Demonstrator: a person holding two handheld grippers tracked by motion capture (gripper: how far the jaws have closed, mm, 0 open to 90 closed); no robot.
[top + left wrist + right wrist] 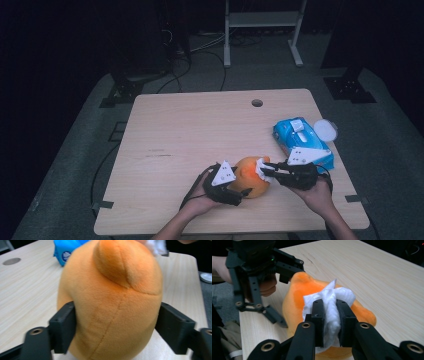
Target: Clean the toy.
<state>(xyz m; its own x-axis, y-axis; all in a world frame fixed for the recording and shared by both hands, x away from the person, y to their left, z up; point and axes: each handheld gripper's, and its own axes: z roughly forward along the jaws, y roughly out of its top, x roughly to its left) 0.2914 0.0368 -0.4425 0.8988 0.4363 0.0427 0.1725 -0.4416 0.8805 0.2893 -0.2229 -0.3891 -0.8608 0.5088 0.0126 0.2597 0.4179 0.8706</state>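
Two grippers meet at the orange plush toy [251,182], which sits near the front edge of the wooden table [190,130]. Left gripper [115,327] clamps the toy's body between both jaws; right gripper [329,320] is pinched narrow on a white wipe [329,298] pressed against the toy's upper side. Blue wipes pack [300,140] lies just behind the right gripper.

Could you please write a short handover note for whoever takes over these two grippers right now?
Left gripper: fingers clamp the orange plush toy from both sides, steadying it on the table.
Right gripper: shut on a white wipe, pressed against the toy's top.
Blue wipes pack lies right of the toy, round white lid beside it.
Done: wipe pulled, toy held.
Left: probably finish wiping, then release both.
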